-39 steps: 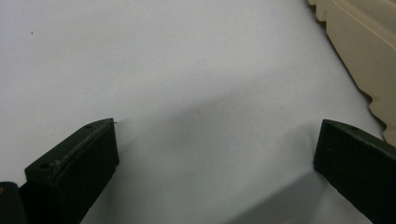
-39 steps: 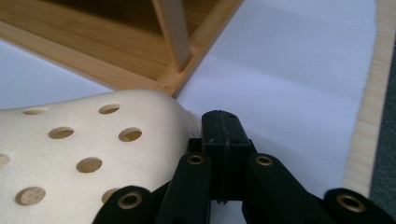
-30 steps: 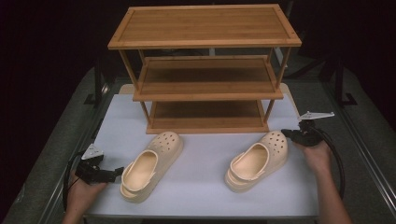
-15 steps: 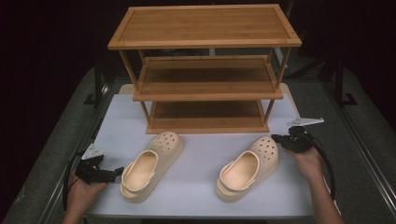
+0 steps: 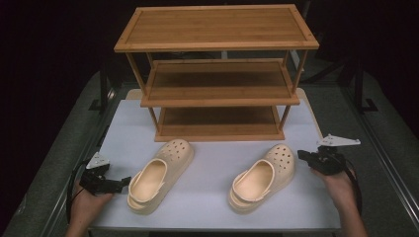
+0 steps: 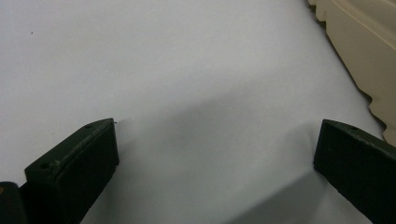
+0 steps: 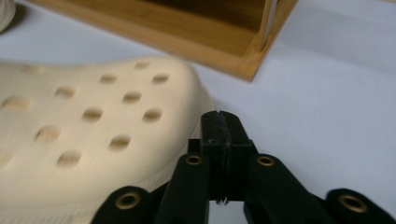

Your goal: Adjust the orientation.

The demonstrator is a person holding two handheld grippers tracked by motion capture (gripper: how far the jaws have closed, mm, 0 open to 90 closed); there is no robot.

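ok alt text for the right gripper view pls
The right gripper, jaws shut with nothing between them, sits beside the toe of a cream clog on a white table. A corner of a wooden rack stands behind.

White table (image 5: pixel 207 207): wooden three-tier rack (image 5: pixel 217 74) at back, two cream clogs, left (image 5: pixel 158 175), right (image 5: pixel 262 177), in front.

No readable text, label, brand or number appears anywhere.
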